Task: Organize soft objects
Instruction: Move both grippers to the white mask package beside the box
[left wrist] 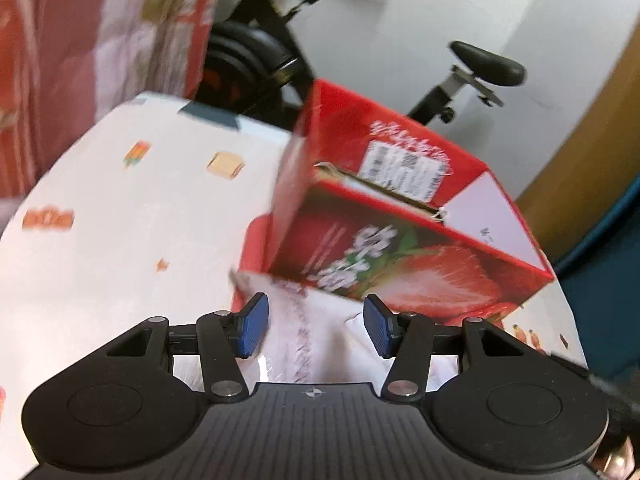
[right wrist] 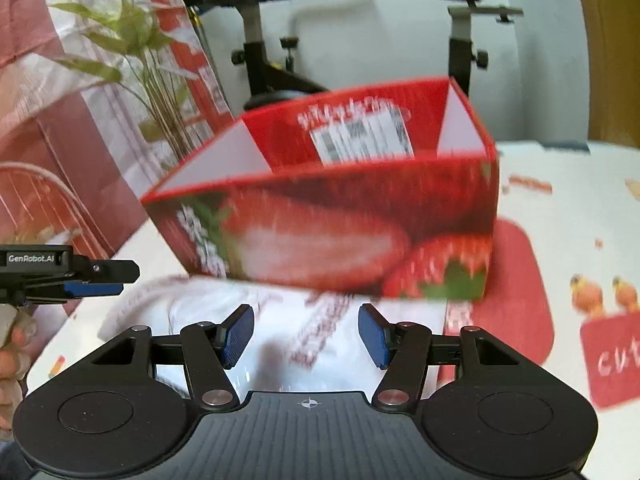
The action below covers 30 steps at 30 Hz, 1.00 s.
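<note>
A white cloth with a red pattern [left wrist: 296,344] lies crumpled on the table just in front of an open-topped red strawberry box [left wrist: 400,264]. My left gripper [left wrist: 317,330] hovers over the cloth's left part with its blue pads apart, and nothing is visibly pinched. My right gripper [right wrist: 306,336] is open over the same cloth [right wrist: 320,316], facing the box [right wrist: 320,232]. The right wrist view also shows the left gripper [right wrist: 94,289] side-on at the left edge, near the cloth's left end. The box interior shows only a white shipping label.
The box stands on a red mat [right wrist: 516,300] on a white printed tablecloth [left wrist: 120,240]. An exercise bike [left wrist: 480,68] stands behind the table. A leafy plant [right wrist: 132,40] and red-and-white fabric [left wrist: 80,40] are at the left. A hand [right wrist: 12,352] holds the left gripper.
</note>
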### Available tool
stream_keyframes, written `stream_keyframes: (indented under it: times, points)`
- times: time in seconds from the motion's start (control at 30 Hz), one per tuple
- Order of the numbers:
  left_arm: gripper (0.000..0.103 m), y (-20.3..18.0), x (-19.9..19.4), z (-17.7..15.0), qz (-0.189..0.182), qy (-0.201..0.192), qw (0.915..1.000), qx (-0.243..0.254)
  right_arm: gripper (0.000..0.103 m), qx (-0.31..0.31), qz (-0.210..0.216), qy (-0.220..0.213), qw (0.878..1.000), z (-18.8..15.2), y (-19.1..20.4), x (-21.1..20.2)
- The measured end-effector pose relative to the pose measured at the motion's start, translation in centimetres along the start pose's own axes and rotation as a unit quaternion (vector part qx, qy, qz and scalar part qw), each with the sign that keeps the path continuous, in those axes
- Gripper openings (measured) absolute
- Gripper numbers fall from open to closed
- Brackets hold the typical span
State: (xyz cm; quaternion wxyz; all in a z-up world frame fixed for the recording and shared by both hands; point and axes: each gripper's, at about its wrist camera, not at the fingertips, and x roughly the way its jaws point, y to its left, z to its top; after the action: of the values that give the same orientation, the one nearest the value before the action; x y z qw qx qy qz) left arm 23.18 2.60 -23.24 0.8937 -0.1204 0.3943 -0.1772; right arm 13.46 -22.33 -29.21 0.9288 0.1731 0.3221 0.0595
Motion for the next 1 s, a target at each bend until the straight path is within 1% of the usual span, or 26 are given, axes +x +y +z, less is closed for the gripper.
stream_keyframes:
  times: [0.03, 0.07, 0.13, 0.2, 0.37, 0.43, 0.5, 0.63, 0.77, 0.93, 1.0]
  points:
    - [0.041, 0.3, 0.3, -0.3, 0.005, 0.004, 1.0000, -0.008, 0.055, 0.006, 0.001, 0.005, 1.000, -0.4, -0.1, 0.1]
    - [0.040, 0.5, 0.6, -0.7, 0.010, 0.012, 0.9998, -0.009, 0.056, 0.011, 0.001, 0.008, 1.000, -0.7, -0.3, 0.2]
    - [0.040, 0.6, 1.2, -1.2, 0.020, 0.025, 0.9995, -0.008, 0.060, 0.021, -0.002, 0.010, 1.000, -1.0, -0.7, 0.2]
    - [0.040, 0.7, 1.5, -1.6, 0.023, 0.023, 0.9995, -0.002, 0.063, 0.027, -0.005, 0.010, 1.000, -1.2, -1.0, 0.2]
    - [0.040, 1.4, 2.2, -2.3, 0.018, 0.028, 0.9994, -0.013, 0.067, 0.041, -0.015, 0.011, 0.999, -1.3, -1.9, 0.6]
    - [0.041, 1.6, 2.4, -2.6, 0.018, 0.029, 0.9993, -0.016, 0.074, 0.048, -0.022, 0.011, 0.999, -1.1, -2.3, 0.9]
    - [0.041, 1.8, 2.5, -3.0, 0.018, 0.029, 0.9992, -0.020, 0.078, 0.061, -0.026, 0.012, 0.998, -1.2, -2.8, 1.1]
    - [0.042, 1.9, 2.7, -3.3, 0.016, 0.026, 0.9994, -0.017, 0.078, 0.088, -0.027, 0.019, 0.996, -1.6, -3.9, 1.6]
    - [0.043, 2.4, 2.9, -3.7, 0.006, 0.024, 0.9993, -0.028, 0.079, 0.101, -0.018, 0.026, 0.994, -1.8, -4.2, 2.1]
    - [0.045, 2.6, 2.9, -4.2, -0.001, 0.015, 0.9996, -0.023, 0.079, 0.078, -0.016, 0.038, 0.996, -1.2, -3.7, 2.6]
    - [0.045, 2.6, 2.8, -4.4, -0.002, 0.011, 0.9998, -0.019, 0.079, 0.051, -0.023, 0.042, 0.998, -1.0, -3.0, 2.9]
